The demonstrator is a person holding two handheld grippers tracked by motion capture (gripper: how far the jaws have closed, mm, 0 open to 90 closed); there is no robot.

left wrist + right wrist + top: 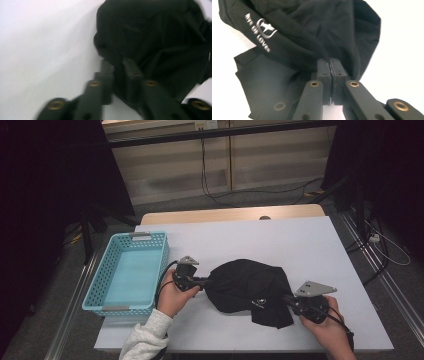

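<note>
A crumpled black garment (245, 285) lies on the white table (300, 240), with a small white logo (258, 303) near its front edge. My left gripper (202, 281) is at the garment's left edge. In the left gripper view its jaws (118, 66) stand a little apart, with a fold of the black cloth (155, 37) in the gap. My right gripper (287, 299) is at the garment's right front corner. In the right gripper view it (330, 62) is shut on a pinch of the cloth (312, 32), beside the printed logo (260, 31).
A light blue plastic basket (97, 280) stands at the table's left edge, close to my left hand. Bare white tabletop stretches behind and to the right of the garment. Cables run across the floor beyond the table.
</note>
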